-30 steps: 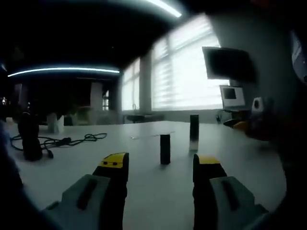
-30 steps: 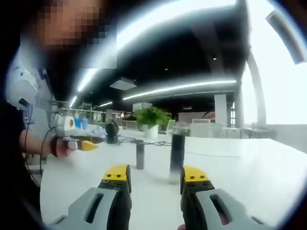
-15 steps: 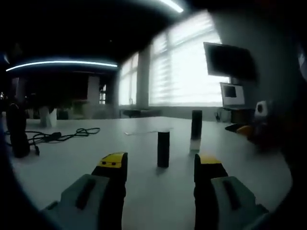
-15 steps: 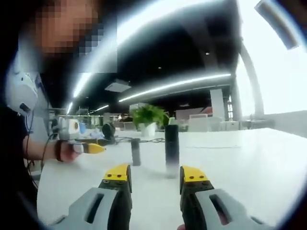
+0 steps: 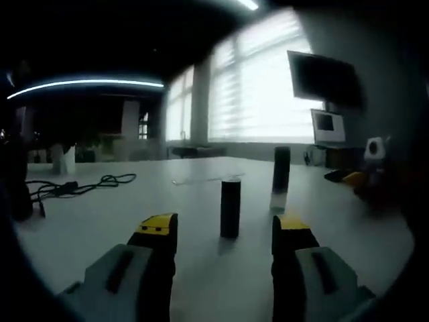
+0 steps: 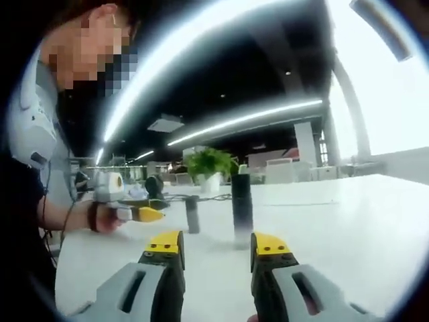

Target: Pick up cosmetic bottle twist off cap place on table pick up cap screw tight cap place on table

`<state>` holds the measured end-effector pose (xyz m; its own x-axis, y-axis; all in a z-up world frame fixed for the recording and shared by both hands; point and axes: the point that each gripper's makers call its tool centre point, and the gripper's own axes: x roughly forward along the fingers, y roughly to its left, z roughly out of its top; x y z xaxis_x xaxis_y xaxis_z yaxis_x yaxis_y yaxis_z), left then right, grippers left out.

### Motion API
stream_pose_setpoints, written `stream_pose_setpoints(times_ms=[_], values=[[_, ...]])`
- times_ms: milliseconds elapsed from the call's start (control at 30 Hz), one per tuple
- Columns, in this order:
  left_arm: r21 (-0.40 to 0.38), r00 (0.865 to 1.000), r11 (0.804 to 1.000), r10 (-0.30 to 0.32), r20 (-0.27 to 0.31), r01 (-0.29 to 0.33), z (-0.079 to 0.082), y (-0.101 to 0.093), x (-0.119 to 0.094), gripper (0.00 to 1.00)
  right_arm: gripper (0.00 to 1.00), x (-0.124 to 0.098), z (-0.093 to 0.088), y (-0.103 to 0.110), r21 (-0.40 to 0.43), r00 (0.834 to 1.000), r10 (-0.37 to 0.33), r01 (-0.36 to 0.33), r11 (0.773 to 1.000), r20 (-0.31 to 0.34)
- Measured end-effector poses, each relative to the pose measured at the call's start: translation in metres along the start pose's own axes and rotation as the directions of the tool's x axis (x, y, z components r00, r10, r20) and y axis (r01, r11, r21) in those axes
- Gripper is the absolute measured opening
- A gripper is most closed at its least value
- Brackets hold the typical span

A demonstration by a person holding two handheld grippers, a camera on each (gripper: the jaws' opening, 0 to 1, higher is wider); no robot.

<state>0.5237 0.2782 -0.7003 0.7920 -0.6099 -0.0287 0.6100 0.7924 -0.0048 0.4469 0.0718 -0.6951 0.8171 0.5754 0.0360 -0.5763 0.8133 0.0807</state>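
Left gripper (image 5: 223,231) jaws apart, holding nothing, low over white table (image 5: 100,228). Black cap (image 5: 230,207) stands upright just ahead between jaw tips. Cosmetic bottle (image 5: 280,179) upright farther back, to right, apart from cap. Black cable (image 5: 74,187) coiled at far left.

Right gripper (image 6: 216,247) jaws apart, empty. Bottle (image 6: 241,210) ahead, cap (image 6: 193,215) beyond. Potted plant (image 6: 210,168) behind. Left gripper (image 6: 127,213) in person's hand at left.
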Motion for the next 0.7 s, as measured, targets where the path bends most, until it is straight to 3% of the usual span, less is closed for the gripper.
stream_pose_setpoints(times_ms=[167,233,700], values=[[0.006,0.999,0.999,0.032,-0.042,-0.032,-0.01,0.004,0.011,0.46,0.34,0.0,0.001,0.001,-0.004,1.0,-0.004,0.004,1.0,0.003],[0.005,0.999,0.999,0.037,-0.033,-0.037,-0.008,0.005,0.012,0.46,0.34,0.0,0.001,0.0,-0.003,1.0,-0.004,0.004,1.0,0.004],[0.015,0.999,1.0,0.007,-0.043,-0.007,-0.005,-0.005,0.046,0.43,0.33,-0.002,0.004,-0.004,0.009,1.0,-0.012,0.012,1.0,0.021]])
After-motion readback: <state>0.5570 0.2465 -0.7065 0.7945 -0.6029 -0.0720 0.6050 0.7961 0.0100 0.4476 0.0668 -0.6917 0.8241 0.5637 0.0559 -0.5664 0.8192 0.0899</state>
